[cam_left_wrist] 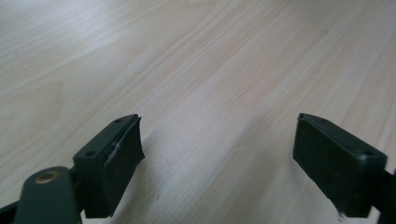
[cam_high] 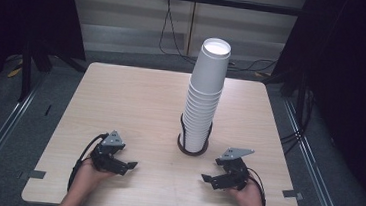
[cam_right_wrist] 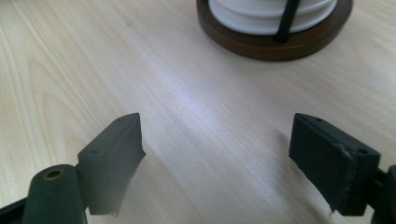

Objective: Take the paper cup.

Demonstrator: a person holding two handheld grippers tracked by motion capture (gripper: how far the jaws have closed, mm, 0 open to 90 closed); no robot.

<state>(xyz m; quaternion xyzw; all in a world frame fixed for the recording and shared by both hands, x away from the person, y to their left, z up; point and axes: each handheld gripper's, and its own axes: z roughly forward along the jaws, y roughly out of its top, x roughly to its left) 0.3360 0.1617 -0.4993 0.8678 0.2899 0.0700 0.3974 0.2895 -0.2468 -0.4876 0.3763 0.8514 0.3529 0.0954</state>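
High view looks down on a pale wooden bench (cam_high: 135, 104) with a tall stack of white paper cups (cam_high: 204, 97) standing upside down in a round dark wooden holder (cam_high: 192, 149), whose thin black uprights run up the lowest cups. The stack leans a little, its top cup tipped away from the person. It stands a bit right of the bench's middle, beyond both hands and between them. The left hand-held gripper (cam_high: 132, 165) lies low over the near left part of the bench, pointing rightward, well apart from the stack. The right hand-held gripper (cam_high: 205, 178) lies at the near right, pointing leftward, and is the nearer of the two to the holder, though not touching it. In the left gripper view, the left hand-held gripper (cam_left_wrist: 219, 154) has its jaws standing apart with bare wood grain between them. In the right gripper view, the right hand-held gripper (cam_right_wrist: 217, 154) is likewise spread with nothing in it, and the holder's brown rim (cam_right_wrist: 275, 44) with the lowest white cups (cam_right_wrist: 261, 14) sits ahead of the jaws, across a stretch of bare bench, slightly to the right of their centre line.
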